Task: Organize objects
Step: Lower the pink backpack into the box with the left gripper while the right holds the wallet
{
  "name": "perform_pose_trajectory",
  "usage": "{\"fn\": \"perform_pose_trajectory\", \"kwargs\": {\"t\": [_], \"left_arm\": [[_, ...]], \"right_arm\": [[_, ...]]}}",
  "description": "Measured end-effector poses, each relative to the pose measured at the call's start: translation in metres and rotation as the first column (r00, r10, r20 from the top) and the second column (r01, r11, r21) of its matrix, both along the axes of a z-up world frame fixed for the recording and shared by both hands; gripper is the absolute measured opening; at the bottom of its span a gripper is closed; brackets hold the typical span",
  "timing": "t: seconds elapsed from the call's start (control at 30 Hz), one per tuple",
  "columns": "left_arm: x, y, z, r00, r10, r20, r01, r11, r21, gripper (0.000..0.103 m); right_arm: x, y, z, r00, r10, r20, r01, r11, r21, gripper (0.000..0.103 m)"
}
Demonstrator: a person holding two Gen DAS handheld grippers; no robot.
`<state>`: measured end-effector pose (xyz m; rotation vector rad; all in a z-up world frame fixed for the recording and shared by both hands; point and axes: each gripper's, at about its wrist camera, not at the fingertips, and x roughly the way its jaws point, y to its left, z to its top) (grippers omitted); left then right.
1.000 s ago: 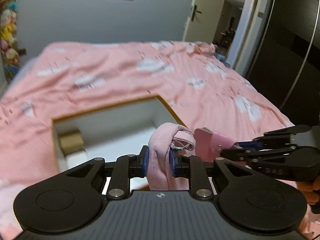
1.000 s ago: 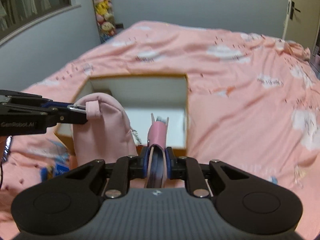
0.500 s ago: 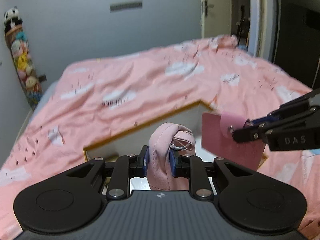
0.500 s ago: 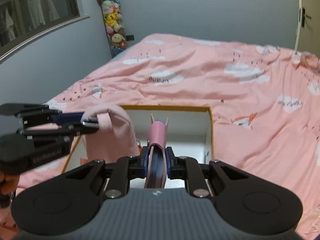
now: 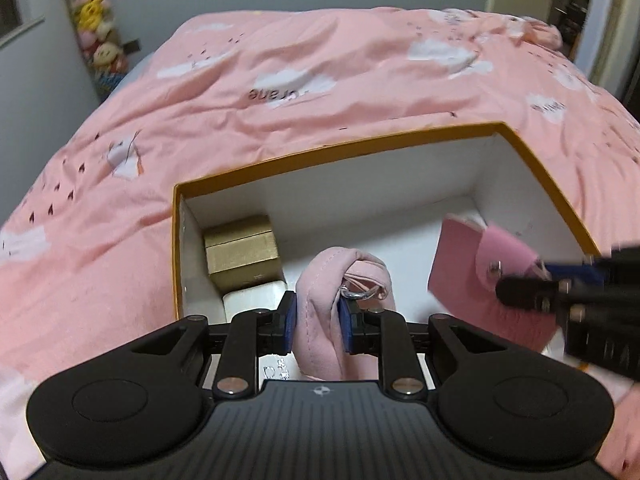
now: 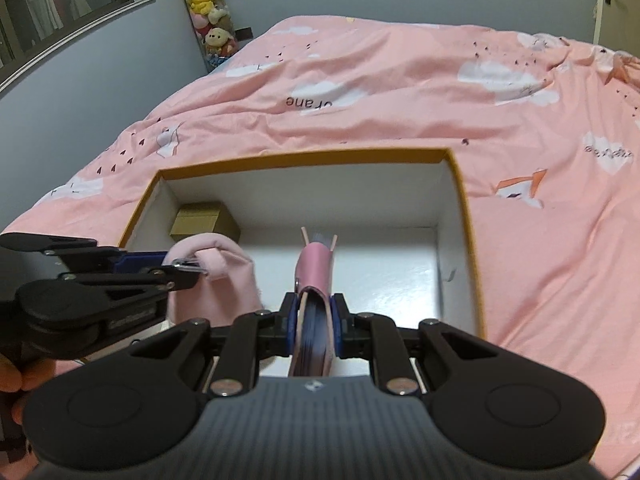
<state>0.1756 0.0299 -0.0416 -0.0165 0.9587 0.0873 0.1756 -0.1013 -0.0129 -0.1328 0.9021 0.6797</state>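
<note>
My left gripper [image 5: 318, 318] is shut on a soft pink fabric pouch [image 5: 340, 276] with a metal ring, held over the open white box [image 5: 340, 148] with an orange rim. My right gripper [image 6: 314, 320] is shut on a pink notebook [image 6: 316, 268] with a snap strap, also above the box's inside. In the left wrist view that notebook [image 5: 460, 264] hangs at the right, clamped by the right gripper [image 5: 560, 284]. In the right wrist view the pouch [image 6: 216, 264] hangs at the left from the left gripper [image 6: 188, 266].
The box lies on a bed with a pink cloud-print cover [image 5: 320, 80]. A small gold box [image 5: 240, 252] sits in its far left corner, a white block [image 5: 256, 300] beside it. Plush toys [image 6: 208, 12] hang by the grey wall. A hand [image 6: 12, 384] grips the left tool.
Both grippers have moved forward and down over the box with the pouch and the notebook. The box's inside now fills the middle of both views.
</note>
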Motion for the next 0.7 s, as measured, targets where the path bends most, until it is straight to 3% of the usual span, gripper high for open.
{"fn": "perform_pose_trajectory", "kwargs": {"t": [0.23,0.47,0.57,0.7], "left_arm": [[0.023,0.025,-0.012,0.995,0.083,-0.061,-0.092,0.982,-0.166,0.028],[0.026,0.046,-0.033,0.982,0.115,-0.147,-0.163,0.913,-0.375,0.033],[0.022,0.052,-0.035,0.981,0.105,-0.161,-0.17,0.867,-0.469,0.044],[0.022,0.06,-0.044,0.975,0.059,-0.212,-0.181,0.766,-0.617,0.047]], "right_arm": [[0.003,0.015,-0.015,1.0,0.01,-0.014,-0.01,1.0,-0.007,0.018],[0.006,0.027,-0.027,0.999,0.023,-0.039,-0.024,1.0,-0.017,0.018],[0.008,0.03,-0.036,0.998,0.025,-0.065,-0.027,0.999,-0.027,0.018],[0.009,0.028,-0.039,0.996,0.031,-0.08,-0.032,0.999,-0.018,0.018]]}}
